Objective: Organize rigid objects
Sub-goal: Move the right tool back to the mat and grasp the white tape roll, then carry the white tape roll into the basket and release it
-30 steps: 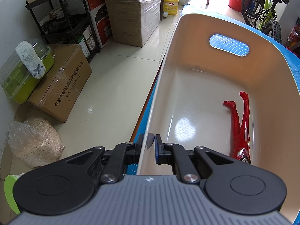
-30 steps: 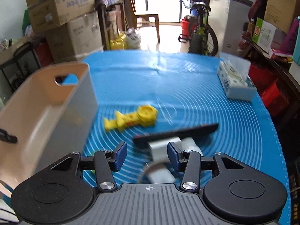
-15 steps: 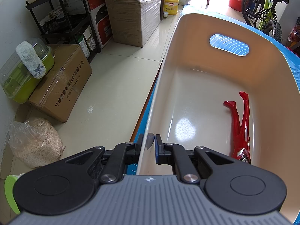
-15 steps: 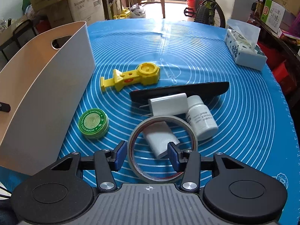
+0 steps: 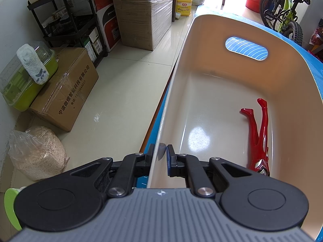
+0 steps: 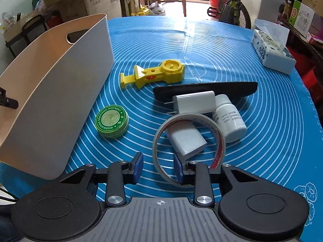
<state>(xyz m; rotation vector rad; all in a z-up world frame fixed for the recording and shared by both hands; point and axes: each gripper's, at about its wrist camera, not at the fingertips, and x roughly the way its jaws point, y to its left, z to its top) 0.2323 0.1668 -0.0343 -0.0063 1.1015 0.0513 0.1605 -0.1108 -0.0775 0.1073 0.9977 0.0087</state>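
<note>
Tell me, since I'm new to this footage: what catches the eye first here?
The bright blue mat strewn with small things: a tape ring straddled by the open right gripper, a green ointment tin and a yellow toy. At its left stands the beige bin, its wall clamped by the left gripper, a red figurine lying inside.

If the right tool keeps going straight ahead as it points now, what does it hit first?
Most likely the tape roll. The open right tool already has the roll's near left rim between its fingers. Inside the ring lies a white block, next in line. Height above the mat is hard to judge.
</note>
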